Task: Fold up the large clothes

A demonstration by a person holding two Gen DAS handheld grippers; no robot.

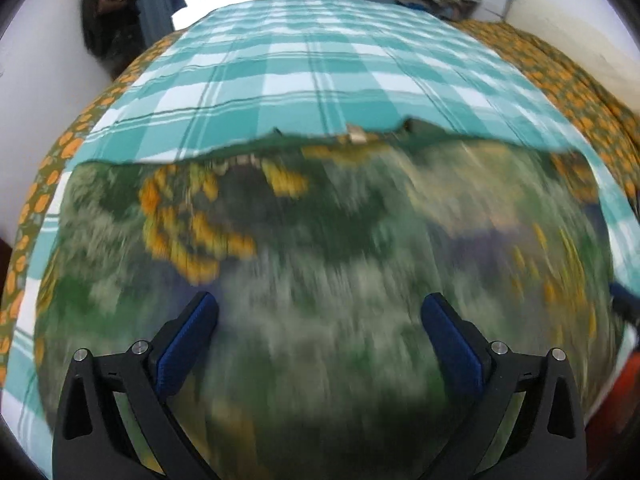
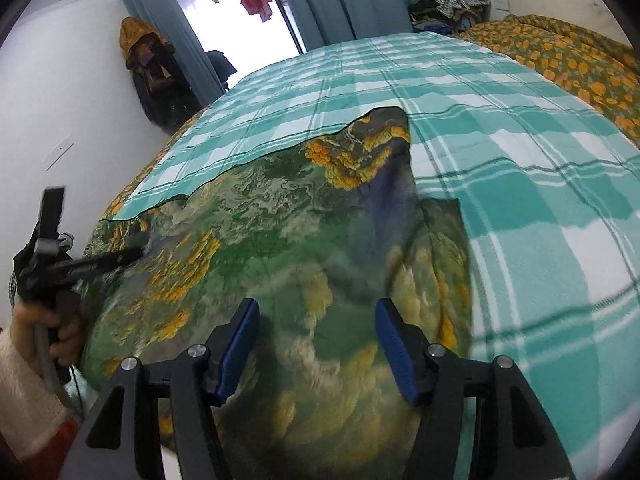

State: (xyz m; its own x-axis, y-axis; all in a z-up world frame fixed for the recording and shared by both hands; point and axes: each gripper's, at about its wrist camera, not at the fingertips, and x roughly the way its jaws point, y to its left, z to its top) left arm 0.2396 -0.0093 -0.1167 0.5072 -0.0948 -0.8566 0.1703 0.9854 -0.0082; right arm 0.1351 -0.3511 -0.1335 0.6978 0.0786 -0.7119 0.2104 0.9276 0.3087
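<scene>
A large green garment with orange and white flower print (image 2: 280, 240) lies spread on the bed; it is blurred in the left wrist view (image 1: 320, 240). Its far right corner is folded back and stands up in a ridge (image 2: 368, 152). My left gripper (image 1: 319, 308) is open and empty just above the cloth. It shows from the side at the left edge of the right wrist view (image 2: 132, 256), over the garment's left edge. My right gripper (image 2: 316, 312) is open and empty above the near part of the garment.
A teal and white checked sheet (image 2: 500, 152) covers the bed beneath the garment. An orange flowered blanket (image 2: 580, 68) lies at the far right. A pile of clothes (image 2: 452, 8) sits at the head. White wall and hanging clothes (image 2: 148, 68) stand left.
</scene>
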